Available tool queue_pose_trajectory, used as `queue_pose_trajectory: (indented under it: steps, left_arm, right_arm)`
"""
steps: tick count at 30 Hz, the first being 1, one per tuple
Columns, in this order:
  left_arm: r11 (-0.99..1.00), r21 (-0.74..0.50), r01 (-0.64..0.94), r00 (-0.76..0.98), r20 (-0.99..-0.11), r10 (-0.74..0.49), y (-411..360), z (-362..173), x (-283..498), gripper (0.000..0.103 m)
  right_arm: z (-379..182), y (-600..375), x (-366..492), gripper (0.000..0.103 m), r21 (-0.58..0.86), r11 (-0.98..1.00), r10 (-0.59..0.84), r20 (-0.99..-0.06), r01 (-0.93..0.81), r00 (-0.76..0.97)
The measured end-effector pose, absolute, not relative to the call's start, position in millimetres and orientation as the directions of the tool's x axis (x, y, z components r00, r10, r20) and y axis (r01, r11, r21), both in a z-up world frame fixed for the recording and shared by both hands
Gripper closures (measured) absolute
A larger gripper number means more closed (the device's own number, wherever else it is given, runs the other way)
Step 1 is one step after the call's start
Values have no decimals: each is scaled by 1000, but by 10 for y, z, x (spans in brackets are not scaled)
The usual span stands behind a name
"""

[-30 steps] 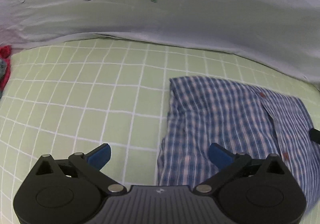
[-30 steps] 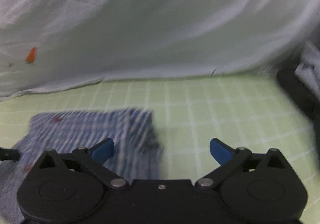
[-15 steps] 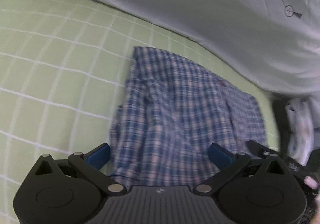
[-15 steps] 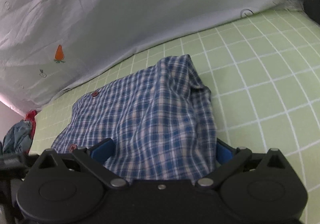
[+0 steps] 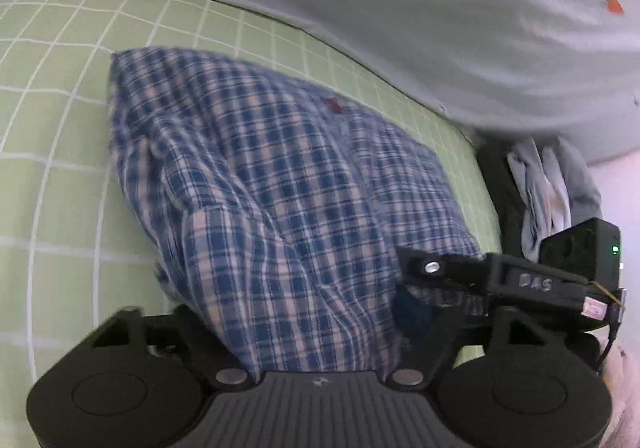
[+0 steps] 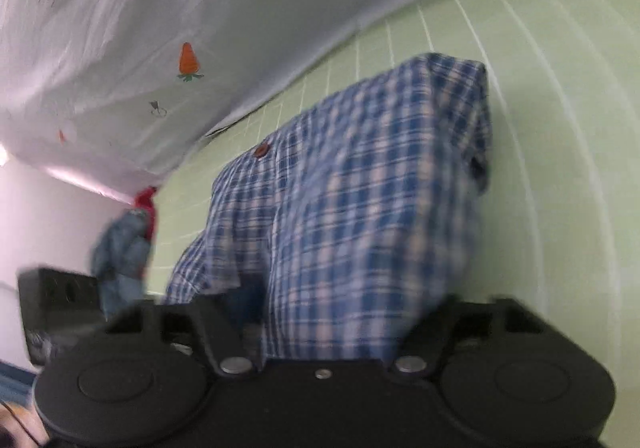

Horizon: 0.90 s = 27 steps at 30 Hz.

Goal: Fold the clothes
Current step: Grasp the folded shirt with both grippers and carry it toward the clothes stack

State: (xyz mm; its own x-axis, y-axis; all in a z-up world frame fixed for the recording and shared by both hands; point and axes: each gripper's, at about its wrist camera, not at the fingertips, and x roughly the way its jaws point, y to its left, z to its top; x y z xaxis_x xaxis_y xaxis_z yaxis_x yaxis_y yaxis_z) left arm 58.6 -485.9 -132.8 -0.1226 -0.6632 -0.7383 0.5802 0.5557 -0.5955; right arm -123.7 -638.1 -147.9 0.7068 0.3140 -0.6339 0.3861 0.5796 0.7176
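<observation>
The left gripper (image 5: pixel 308 328) and right gripper (image 6: pixel 332 312) have just been closing their jaws, each with the near edge of the folded plaid shirt (image 5: pixel 280 184) bunching between them; whether the pads are pinching it I cannot tell. Beyond the jaws the shirt is lying on the green checked sheet (image 5: pixel 60 120), open sheet flanking it. Farther off, a pale carrot-print cover (image 6: pixel 160 28) is draping.

Green checked bed sheet (image 5: pixel 60 120), folded blue plaid shirt (image 5: pixel 280 176) on it, grey duvet (image 5: pixel 400 8) behind
</observation>
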Motion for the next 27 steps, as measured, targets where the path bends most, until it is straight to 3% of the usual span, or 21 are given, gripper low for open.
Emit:
queue_pose_trajectory:
  steps: [4,11,18,27]
  left_arm:
    - [532,-586,611,-160,-750,-642,-4651,-1174,222,41]
    - [493,-615,615,-219,-734,-643,-4263,-997,-484,41]
    - [338,-638,692,-313,-687,-656,-4271,-804,-943,41]
    - [183,-622,761,-385,-661,-644,-4878,-677,-2002,41]
  right_arm:
    - [-1382,-6073,-1613,54,723,565,333,-641,397,692]
    - [-1141,-5562,-2420,55,724,519,313,-655,454,687]
    - [-882,-5291,-3141,55,697,483,156,-665,531,730]
    - [-754,-5600,-4416,55,702,395,-19,-639,593,769]
